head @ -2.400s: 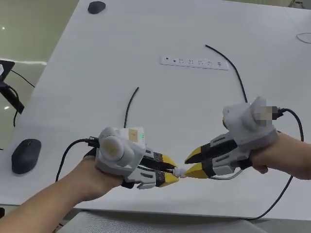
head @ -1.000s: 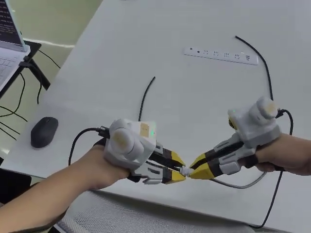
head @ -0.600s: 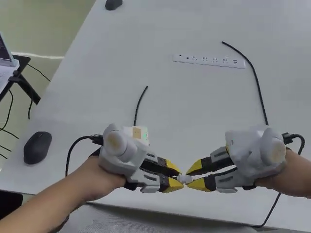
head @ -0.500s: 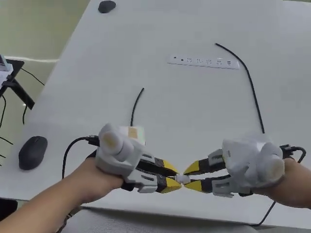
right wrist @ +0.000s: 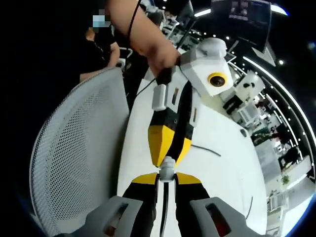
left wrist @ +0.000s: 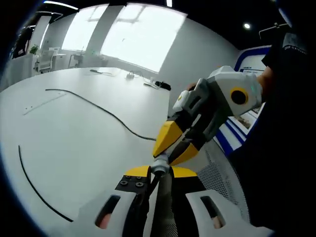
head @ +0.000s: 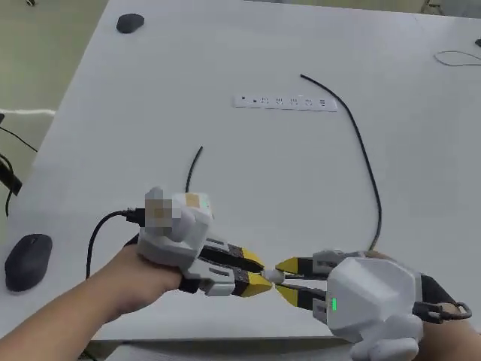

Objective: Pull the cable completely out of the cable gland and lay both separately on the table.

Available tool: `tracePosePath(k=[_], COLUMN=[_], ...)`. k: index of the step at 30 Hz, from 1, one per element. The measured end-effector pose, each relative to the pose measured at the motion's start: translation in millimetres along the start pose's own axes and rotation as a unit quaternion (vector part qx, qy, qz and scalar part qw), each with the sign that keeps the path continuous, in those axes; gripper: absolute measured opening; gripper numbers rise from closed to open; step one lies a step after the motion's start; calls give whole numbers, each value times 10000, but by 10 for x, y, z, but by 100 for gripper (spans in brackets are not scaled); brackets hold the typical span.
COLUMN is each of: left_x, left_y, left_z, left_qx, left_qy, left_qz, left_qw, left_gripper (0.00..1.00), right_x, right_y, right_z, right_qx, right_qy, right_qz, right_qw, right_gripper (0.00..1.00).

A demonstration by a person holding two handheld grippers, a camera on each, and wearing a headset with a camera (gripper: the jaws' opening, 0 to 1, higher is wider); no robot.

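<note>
Head view: above the near edge of the table [head: 225, 45], looking forward and down, work close under it. Left gripper view: low, along its jaws, facing the right gripper [left wrist: 165, 148] at close range. Right gripper view faces back at the left gripper [right wrist: 167, 155], probably rolled sideways. All three share the gland [head: 272, 277] and some table.

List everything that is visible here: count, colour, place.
table: one, white, underneath
power strip: one, white, centre
long cable: one, black, right of strip
short cable: one, black, left of strip
near mouse: one, dark, left edge
far mouse: one, dark, far edge
cable gland: one, white, between tools' tips
grey cable: one, between right tool's jaws
mesh chair: one, grey, beside table
left tool: one, yellow-tipped, shut on cable gland
right tool: one, yellow-tipped, shut on grey cable
</note>
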State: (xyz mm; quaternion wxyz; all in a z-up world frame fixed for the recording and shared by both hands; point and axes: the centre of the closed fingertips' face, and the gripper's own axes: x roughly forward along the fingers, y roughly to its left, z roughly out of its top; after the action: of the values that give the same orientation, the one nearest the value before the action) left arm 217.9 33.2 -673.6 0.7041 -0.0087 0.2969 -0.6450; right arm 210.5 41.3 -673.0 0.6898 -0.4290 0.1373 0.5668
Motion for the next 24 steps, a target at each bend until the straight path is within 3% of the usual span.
tracePosePath(k=[5,6,9,10,11,14,16,17,18,19,20,21,22,23,24], left_x=[27,31,24,14,7,-20,-37,-44,-49,-52,-51,-47,-41,-37,-34], left_y=[-10,-9,-9,-7,-5,-21,-41,-59,-69,-83,-90,-91,-101,-107,-111], left_z=[-12,-11,1,-7,-16,-38,-38,-28,-20,-12,-16,-22,-35,-44,-56], left_qx=[66,79,130,219,255,328,437,506,545,604,644,686,725,765,848], left_qy=[-2,-27,-60,-36,-18,-3,-2,-24,-48,-74,-75,-65,-31,-6,23], left_qz=[20,34,40,56,71,61,89,97,106,114,106,107,100,90,74], left_qw=[10000,10000,9999,9997,9996,9994,9990,9987,9984,9981,9978,9976,9973,9970,9964], left_gripper=[15,15,15,15,15,15,15,15,15,15,15,15,15,15,15], right_x=[-5,-9,-38,-62,-80,-137,-192,-200,-211,-241,-280,-283,-236,-207,-185], right_y=[-4,4,-28,-15,-2,-99,-88,-170,-201,-181,-164,-149,-167,-161,-142], right_z=[-30,-41,-7,39,49,-15,34,22,44,107,173,184,136,121,103], right_qx=[169,536,1040,1580,1889,2301,3374,3784,3995,4297,4652,4823,4915,4908,4903], right_qy=[-29,-34,-200,-408,-449,-493,-702,-794,-934,-1071,-1218,-1213,-1121,-1067,-1001], right_qz=[189,264,351,553,679,693,1189,1282,1454,1805,2275,2500,2601,2668,2841], right_qw=[9997,9982,9938,9851,9786,9694,9312,9133,9003,8782,8468,8308,8235,8225,8178], right_gripper=[8,8,9,10,11,17,20,21,21,21,20,18,18,20,21])
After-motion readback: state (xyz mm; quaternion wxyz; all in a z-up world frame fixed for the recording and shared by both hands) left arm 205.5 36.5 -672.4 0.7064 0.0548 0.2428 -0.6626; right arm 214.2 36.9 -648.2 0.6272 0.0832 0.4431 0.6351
